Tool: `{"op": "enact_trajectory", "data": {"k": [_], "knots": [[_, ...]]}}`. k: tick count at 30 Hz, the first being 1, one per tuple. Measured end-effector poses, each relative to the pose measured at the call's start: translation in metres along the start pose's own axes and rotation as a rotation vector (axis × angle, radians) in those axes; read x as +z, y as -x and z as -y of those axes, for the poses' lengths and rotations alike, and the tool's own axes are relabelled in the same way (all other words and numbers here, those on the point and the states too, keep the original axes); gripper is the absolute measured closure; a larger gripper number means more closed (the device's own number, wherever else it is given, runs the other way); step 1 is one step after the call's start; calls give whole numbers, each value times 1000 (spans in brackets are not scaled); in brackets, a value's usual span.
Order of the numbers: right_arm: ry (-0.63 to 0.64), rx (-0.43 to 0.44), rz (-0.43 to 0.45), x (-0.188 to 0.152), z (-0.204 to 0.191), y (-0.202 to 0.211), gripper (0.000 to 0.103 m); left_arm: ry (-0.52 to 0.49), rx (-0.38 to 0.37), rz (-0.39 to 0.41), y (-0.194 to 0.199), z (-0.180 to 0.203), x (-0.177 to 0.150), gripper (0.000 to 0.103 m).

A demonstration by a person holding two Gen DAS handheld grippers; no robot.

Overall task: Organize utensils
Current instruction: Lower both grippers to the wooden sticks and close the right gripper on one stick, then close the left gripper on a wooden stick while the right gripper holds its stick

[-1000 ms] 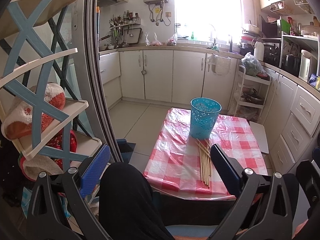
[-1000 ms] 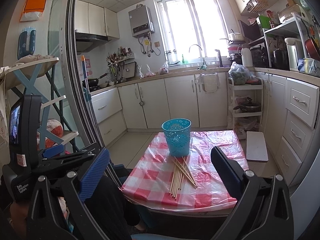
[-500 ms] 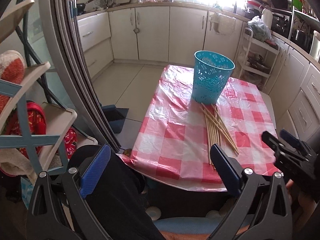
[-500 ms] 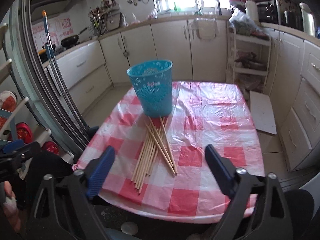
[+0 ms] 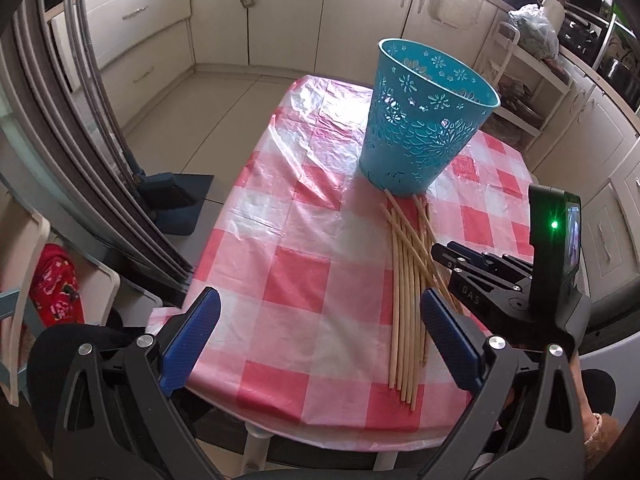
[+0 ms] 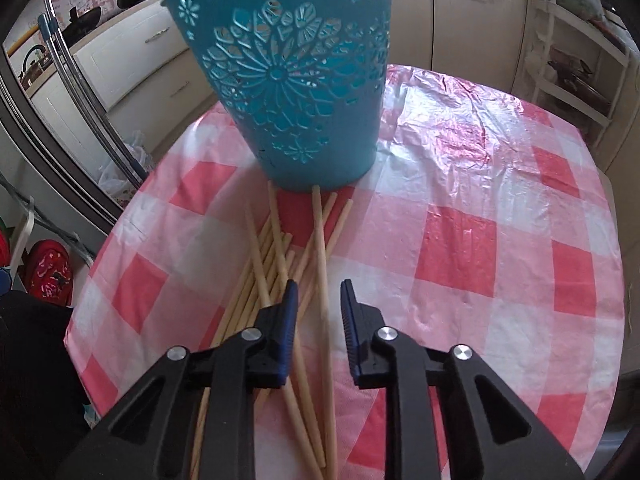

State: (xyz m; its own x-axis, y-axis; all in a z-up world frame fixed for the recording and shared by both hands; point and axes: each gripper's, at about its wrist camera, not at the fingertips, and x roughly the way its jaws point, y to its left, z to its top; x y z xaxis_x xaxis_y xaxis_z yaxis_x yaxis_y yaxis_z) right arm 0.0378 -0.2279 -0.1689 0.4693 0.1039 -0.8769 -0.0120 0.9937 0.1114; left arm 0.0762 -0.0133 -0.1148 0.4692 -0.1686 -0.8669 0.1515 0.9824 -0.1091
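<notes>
Blue-padded right tongs [image 6: 316, 300] fill the near foreground of the right wrist view, their jaws narrowing around one wooden chopstick [image 6: 320, 256] of the loose pile; the pads do not yet press on it, and a gap shows on either side. Half a second earlier these jaws stood wide and well back from the desk edge; now they hang low over the chopsticks [image 5: 408, 300], seen from the left wrist view as a black body [image 5: 480, 280] reaching in from the right. Left tongs [image 5: 316, 336] are spread wide, nothing between them, above the near edge of the desk [image 5: 304, 280], closer to it than a second ago, when the whole desk lay far ahead. Chopsticks lie in a rough bundle on the red-and-white checked plastic cloth [image 6: 480, 240], several crossing one another, their far ends touching or just beside the foot of the teal perforated basket [image 6: 296, 80]. That basket stands upright at mid-desk, in the same place as before. Beyond it run cream kitchen cabinets [image 5: 224, 8] and a white rack [image 5: 520, 80] to the right.
</notes>
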Motion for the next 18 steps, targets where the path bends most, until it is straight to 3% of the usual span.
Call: {"op": "enact_trajectory", "data": {"k": [2,9,15,18], "knots": [[-41,14,15,-3,9,1,97,4,-6,-23,-17,7,6,7],[-217,-6,10,-26,30,18,97,13,-25,-90,-75,29,23,7],[-222,-1,21,-39,29,21,97,30,-38,-122,-111,41,38,24],[-223,7,28,-41,29,20,97,34,-37,-130,-121,47,43,28]]}}
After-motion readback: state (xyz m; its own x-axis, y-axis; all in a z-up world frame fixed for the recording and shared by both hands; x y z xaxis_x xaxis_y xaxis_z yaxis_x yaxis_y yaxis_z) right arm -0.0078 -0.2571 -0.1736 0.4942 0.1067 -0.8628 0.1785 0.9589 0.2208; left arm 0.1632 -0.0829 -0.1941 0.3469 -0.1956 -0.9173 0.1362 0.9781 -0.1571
